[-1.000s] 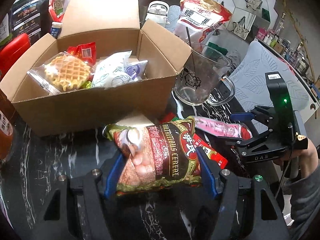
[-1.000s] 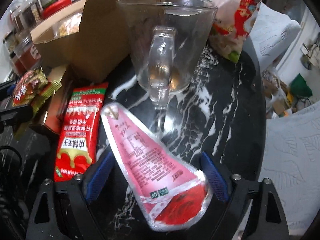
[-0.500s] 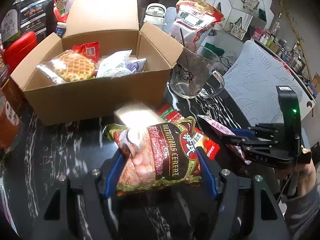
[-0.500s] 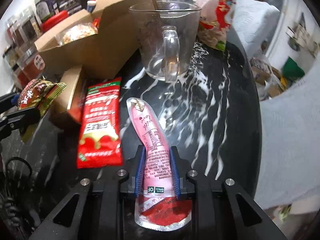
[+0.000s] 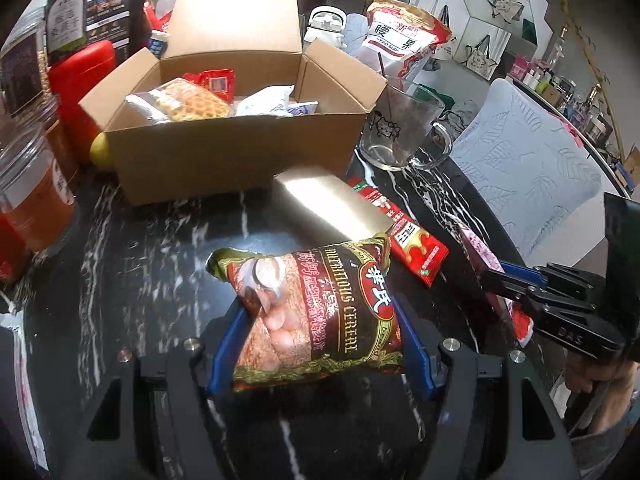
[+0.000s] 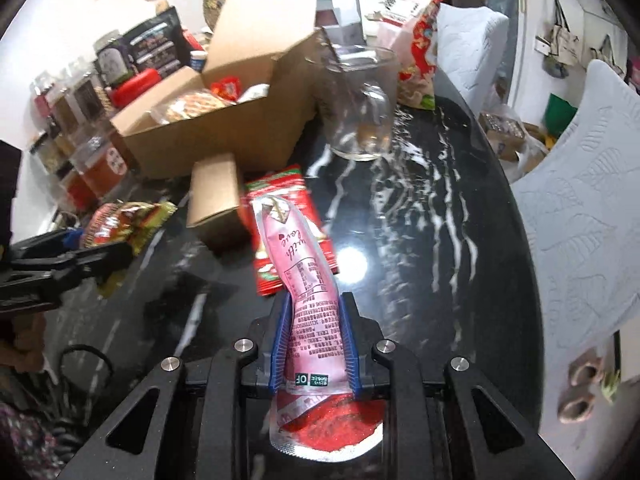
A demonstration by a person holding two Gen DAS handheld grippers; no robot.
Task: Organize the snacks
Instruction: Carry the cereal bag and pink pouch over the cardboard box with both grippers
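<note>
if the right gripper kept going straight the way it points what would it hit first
Probably the red sachet lying flat on the black table, just beyond the pink pouch that the right gripper holds; the glass mug stands farther on. Depth is unclear.

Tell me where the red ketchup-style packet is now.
In the left wrist view the red packet lies flat on the black table, right of the small cardboard box.

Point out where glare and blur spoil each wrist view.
Left wrist view: glare whitens the small box top; the cereal packet reads sharp; edges bend from fisheye. Right wrist view: motion blur smears the glass mug and table veins, with a lamp reflection beside the pink sachet.
</note>
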